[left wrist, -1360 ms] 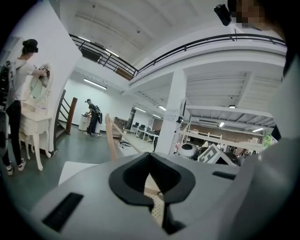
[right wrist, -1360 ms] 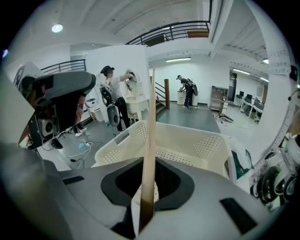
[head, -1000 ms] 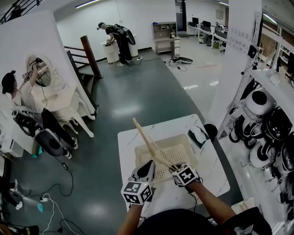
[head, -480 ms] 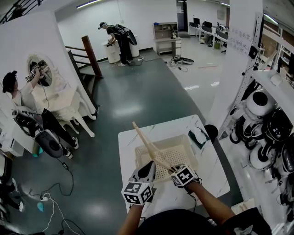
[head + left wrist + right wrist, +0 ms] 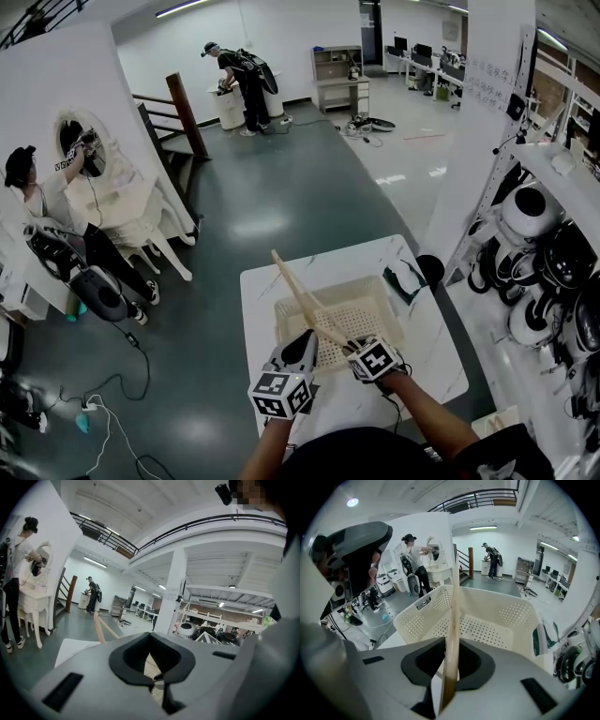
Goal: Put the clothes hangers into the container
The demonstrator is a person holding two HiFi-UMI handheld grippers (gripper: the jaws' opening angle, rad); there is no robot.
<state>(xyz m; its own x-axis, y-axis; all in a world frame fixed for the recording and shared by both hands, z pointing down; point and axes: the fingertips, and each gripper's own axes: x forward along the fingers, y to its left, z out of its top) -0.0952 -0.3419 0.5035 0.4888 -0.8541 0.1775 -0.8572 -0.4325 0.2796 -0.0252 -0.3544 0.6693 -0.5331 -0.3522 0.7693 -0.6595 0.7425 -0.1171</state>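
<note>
A wooden clothes hanger (image 5: pixel 300 291) rises up and to the left over a cream perforated basket (image 5: pixel 375 317) on the white marble table (image 5: pixel 267 295). My right gripper (image 5: pixel 349 345) is shut on the hanger's lower end at the basket's near rim. In the right gripper view the hanger (image 5: pixel 452 630) stands edge-on between the jaws of the right gripper (image 5: pixel 447 686), with the basket (image 5: pixel 506 616) beyond and nothing inside it. My left gripper (image 5: pixel 305 341) sits at the basket's near left corner, shut with nothing in it. In the left gripper view the hanger (image 5: pixel 99 627) shows beyond the left gripper (image 5: pixel 161 678).
A dark green cloth (image 5: pixel 405 277) lies at the table's far right corner. White robot bodies (image 5: pixel 544 253) crowd a rack on the right. One person (image 5: pixel 37 202) works at a white dresser on the left, and another (image 5: pixel 239 80) stands far back.
</note>
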